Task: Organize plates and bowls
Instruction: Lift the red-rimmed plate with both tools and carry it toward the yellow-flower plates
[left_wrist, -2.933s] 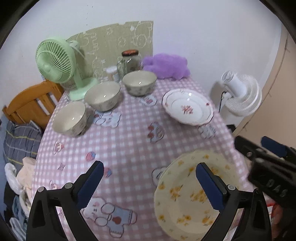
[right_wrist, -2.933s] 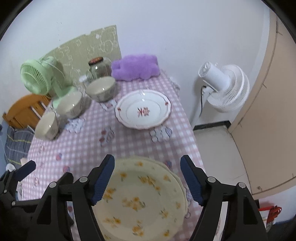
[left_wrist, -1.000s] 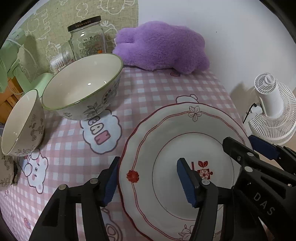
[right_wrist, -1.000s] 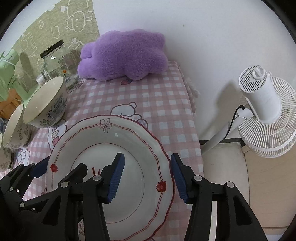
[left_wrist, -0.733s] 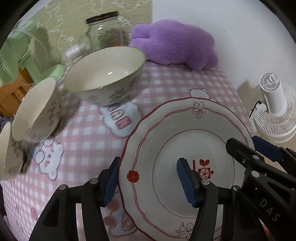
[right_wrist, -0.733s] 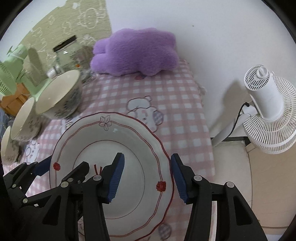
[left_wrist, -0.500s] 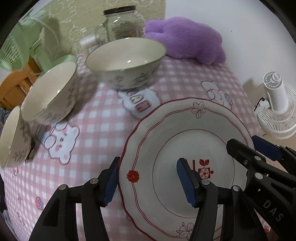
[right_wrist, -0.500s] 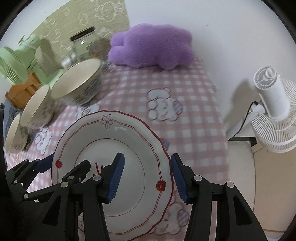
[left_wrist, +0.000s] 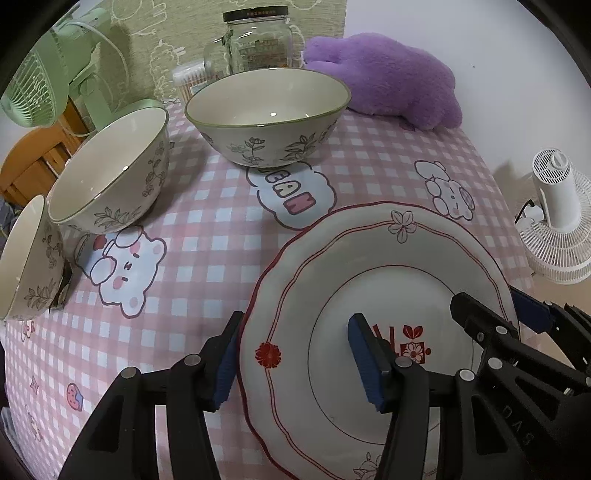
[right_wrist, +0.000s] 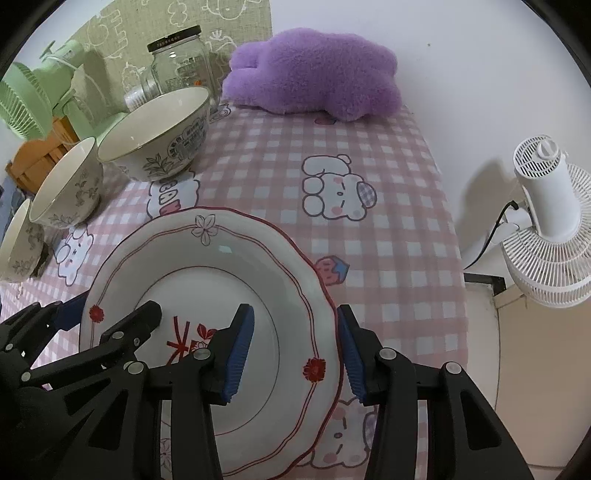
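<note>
A white plate with a red scalloped line and red flowers (left_wrist: 388, 280) is held above the pink checked tablecloth by both grippers. My left gripper (left_wrist: 299, 360) is shut on its left rim. My right gripper (right_wrist: 295, 347) is shut on its right rim, and the plate also shows in the right wrist view (right_wrist: 207, 266). Three floral bowls stand at the left: a large one (left_wrist: 267, 114), a middle one (left_wrist: 110, 173) and a small one (left_wrist: 22, 258). The yellow plate is out of view.
A glass jar (left_wrist: 255, 40), a purple plush (left_wrist: 391, 81) and a green fan (left_wrist: 40, 85) stand at the table's back. A white floor fan (right_wrist: 546, 221) stands off the table's right edge. A wooden chair (left_wrist: 33, 162) is at the left.
The plate has been carried back toward me with both grippers; the bowls and plush now lie farther up and left in the views.
</note>
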